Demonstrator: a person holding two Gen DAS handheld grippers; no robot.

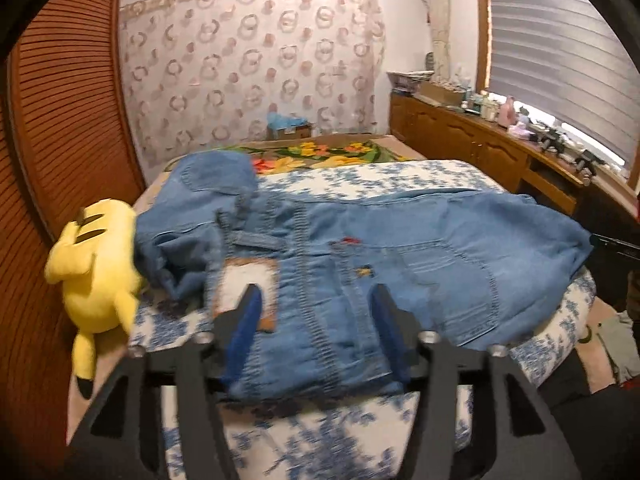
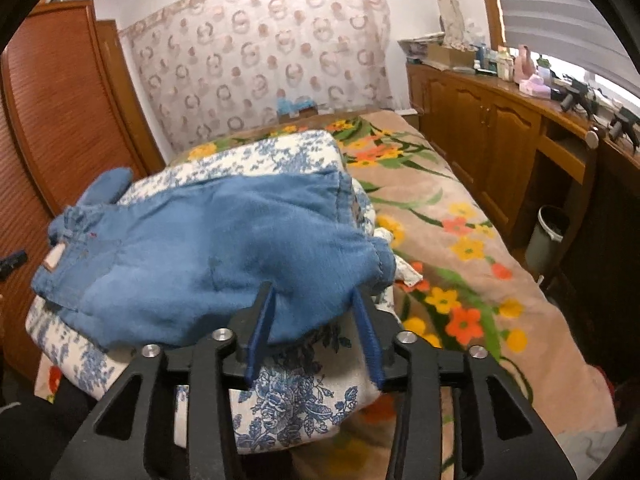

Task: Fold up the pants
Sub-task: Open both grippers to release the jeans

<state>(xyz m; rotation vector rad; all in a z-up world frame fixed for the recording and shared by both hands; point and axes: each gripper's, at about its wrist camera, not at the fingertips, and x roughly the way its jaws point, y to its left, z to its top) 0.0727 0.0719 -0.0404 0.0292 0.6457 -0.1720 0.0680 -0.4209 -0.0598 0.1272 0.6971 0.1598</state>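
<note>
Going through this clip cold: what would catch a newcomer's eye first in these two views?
Probably the blue denim pants, spread over a blue-and-white floral cushion on the bed. Next the bright yellow plush toy at the pants' left edge, against the wooden louvred wardrobe. Both tools, left tool and right tool, stand open over the near hem of the denim.

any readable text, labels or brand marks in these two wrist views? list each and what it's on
None can be read.
Waistband patch on the jeans: pale with brown edges, too blurred to show any print.
Small red tab and yellow mark on the jeans: too small to tell whether they carry lettering.
Bottles and boxes on the wooden counter: labels too small and blurred.
Yellow plush toy: no text visible.
</note>
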